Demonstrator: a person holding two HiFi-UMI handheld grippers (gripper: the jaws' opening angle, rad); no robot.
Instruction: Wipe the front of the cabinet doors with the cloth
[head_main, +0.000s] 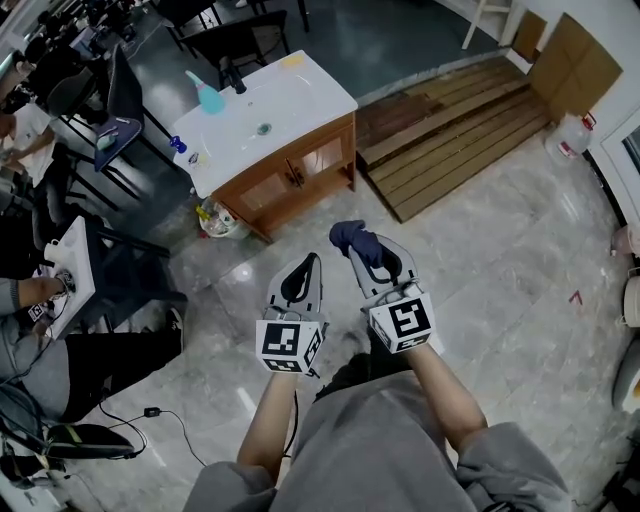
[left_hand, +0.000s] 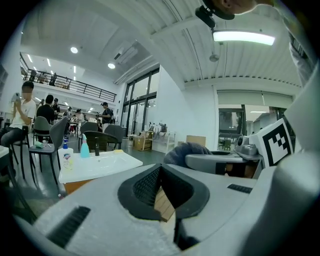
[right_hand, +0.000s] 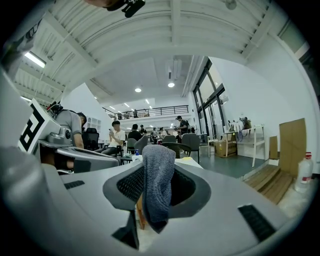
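Head view shows my right gripper (head_main: 366, 252) clenched on the dark blue cloth (head_main: 352, 238) at centre frame, my left gripper (head_main: 312, 262) pinched closed on nothing just beside it, and the wooden cabinet doors (head_main: 298, 172) well apart, above them.

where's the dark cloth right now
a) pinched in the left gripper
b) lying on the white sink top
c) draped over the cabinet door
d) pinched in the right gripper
d: the right gripper view shows the cloth pinched between that gripper's jaws, and the head view shows it bunched at the tip of the right gripper, short of the cabinet; the left gripper has its jaws together on nothing.
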